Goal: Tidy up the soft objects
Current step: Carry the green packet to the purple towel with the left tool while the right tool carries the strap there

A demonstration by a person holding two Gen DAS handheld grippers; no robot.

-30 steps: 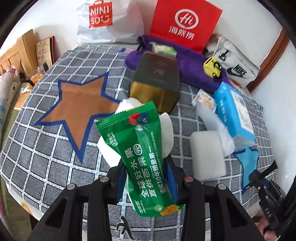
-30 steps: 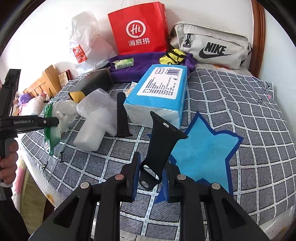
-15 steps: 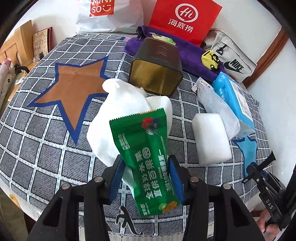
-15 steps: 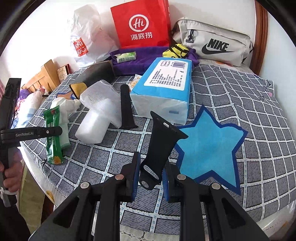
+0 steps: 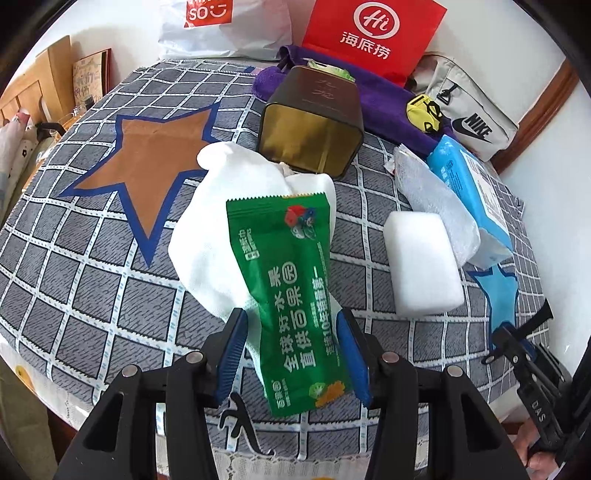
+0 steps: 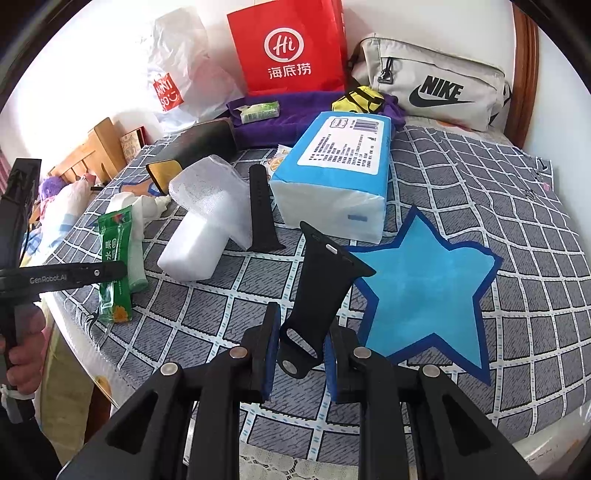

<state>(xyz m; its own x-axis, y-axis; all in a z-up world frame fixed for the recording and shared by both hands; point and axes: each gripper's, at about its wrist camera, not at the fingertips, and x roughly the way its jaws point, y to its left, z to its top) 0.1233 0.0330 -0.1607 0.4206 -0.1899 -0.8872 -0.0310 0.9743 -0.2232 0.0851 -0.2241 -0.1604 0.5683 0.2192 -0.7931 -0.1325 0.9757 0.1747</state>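
Note:
My left gripper has its jaws spread around a green snack packet that lies over a white cloth on the checked table cover; the blue pads stand slightly off the packet's edges. The packet also shows in the right wrist view. My right gripper is shut on a black watch strap, held above the cover beside the blue star. A second black strap lies flat near a white foam block.
A brown star is on the cover's left. A dark tin box, blue tissue pack, bubble wrap, purple towel, red bag, Nike pouch and white bag crowd the back.
My left gripper has lowered the green packet onto the white cloth and opened its jaws off it. My right gripper stays shut on the strap, nearly still.

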